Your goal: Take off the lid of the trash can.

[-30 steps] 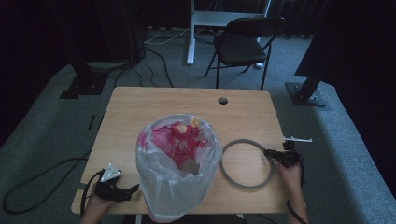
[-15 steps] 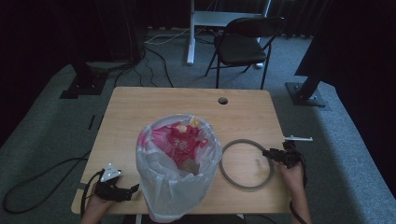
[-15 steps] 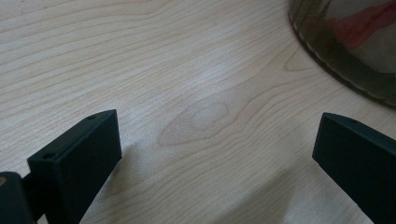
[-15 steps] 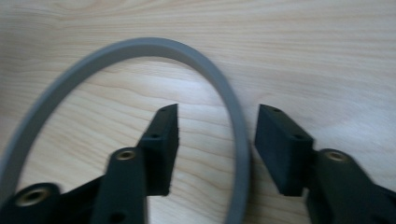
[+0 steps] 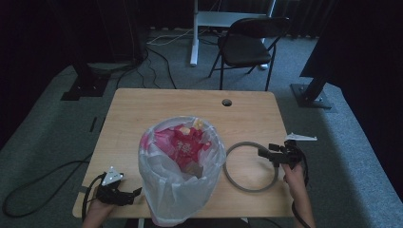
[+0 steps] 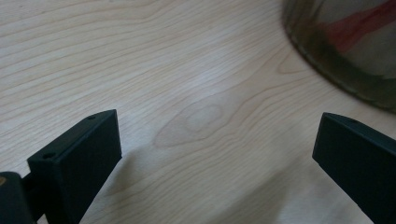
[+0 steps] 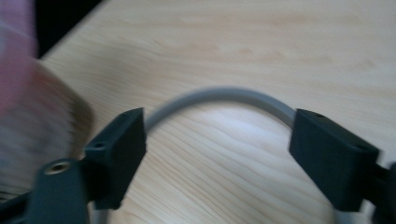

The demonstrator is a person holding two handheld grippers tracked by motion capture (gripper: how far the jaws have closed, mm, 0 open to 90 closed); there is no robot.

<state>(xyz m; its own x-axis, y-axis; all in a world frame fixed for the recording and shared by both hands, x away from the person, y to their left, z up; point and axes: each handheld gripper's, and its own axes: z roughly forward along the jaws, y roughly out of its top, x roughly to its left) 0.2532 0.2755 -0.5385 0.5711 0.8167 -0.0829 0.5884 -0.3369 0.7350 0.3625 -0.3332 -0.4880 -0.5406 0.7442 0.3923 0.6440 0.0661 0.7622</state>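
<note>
On the table (image 5: pixel 142 104), near its front edge, a bin (image 5: pixel 180 175) lined with a clear bag and holding pink waste is seen. Just right of it a grey ring (image 5: pixel 237 183) lies flat on the wood. The right gripper (image 5: pixel 267 153) is held over the ring's right side; its jaws have just been opening and are spread wide, with nothing pressed between them, the ring (image 7: pixel 224 95) being seen beyond them. The left gripper (image 5: pixel 135 192) is rested at the front left corner, close beside the bin (image 6: pixel 345 51), jaws wide apart and empty.
</note>
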